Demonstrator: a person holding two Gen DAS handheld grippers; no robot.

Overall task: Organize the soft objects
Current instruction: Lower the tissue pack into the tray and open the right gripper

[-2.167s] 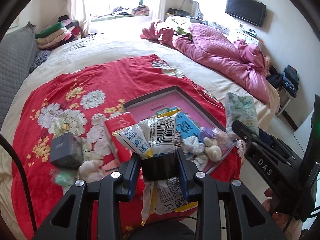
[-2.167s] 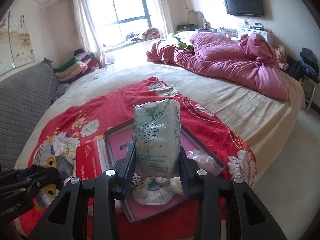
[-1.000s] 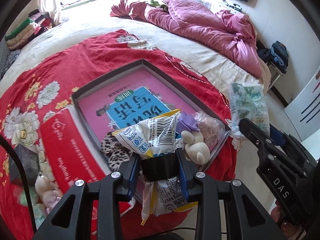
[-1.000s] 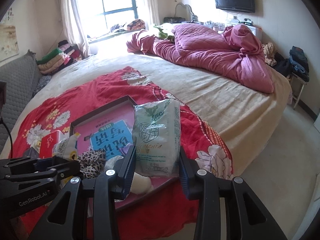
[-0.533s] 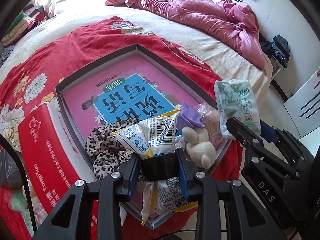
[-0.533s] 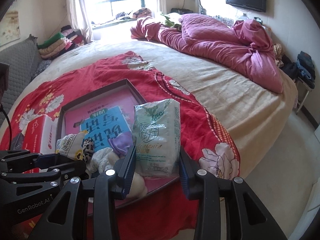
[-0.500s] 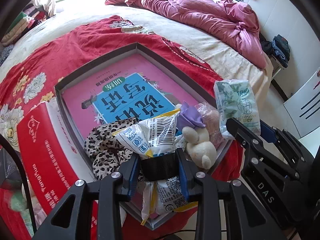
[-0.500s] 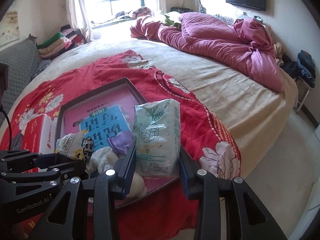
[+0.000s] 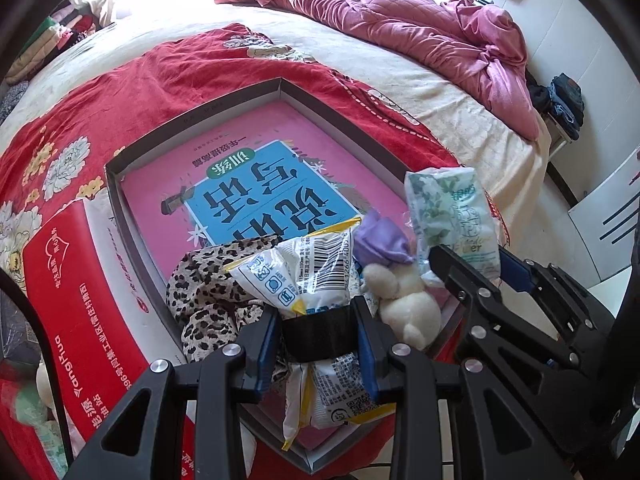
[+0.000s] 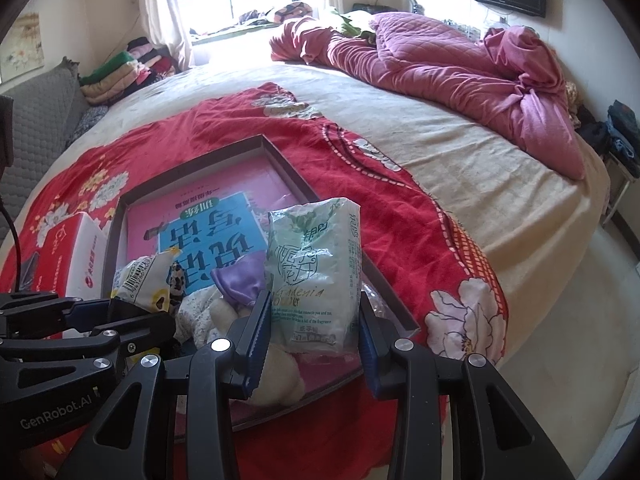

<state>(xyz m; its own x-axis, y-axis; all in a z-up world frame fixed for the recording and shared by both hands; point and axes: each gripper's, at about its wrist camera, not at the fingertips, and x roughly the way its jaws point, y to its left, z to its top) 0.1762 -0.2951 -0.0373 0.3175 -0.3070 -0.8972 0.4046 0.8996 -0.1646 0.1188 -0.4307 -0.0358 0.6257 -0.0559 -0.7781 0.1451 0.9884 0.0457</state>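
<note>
Left gripper [image 9: 319,334] clenched on crinkly white plastic packet w/ yellow edge, barcode & blue icons [image 9: 304,276]; black band round packet's middle sits between the blue pads, top of packet fanning up toward 12, bottom hanging below the jaws. Packet held over near end of shallow grey-walled tray [image 9: 224,98] lined w/ pink sheet & blue panel of large characters.

Right gripper [image 10: 310,322] grasping pale green & white soft tissue pack w/ leaf print [image 10: 316,268], upright, pinched at its lower part, tilted a little. In left wrist view same pack [image 9: 452,220] seen at 3 o'clock of the white packet, over tray's right wall.

In tray's near end, piled close together: leopard-print fabric [image 9: 208,280] at 9 o'clock of the packet, touching tray's left wall; lilac cloth piece [image 9: 380,240] at 1 o'clock; cream plush toy [image 9: 404,300] just beside left gripper at 3 o'clock, under the lilac piece. Clear plastic-wrapped item at tray's right corner, partly hidden – contents can't tell.

Outside tray, touching its left wall: red & white carton w/ printed text [image 9: 80,300]. All resting on red floral blanket [image 9: 120,76] spread over cream bedsheet [image 10: 480,160]; crumpled pink quilted duvet [image 10: 440,52] far off toward 1 o'clock.
</note>
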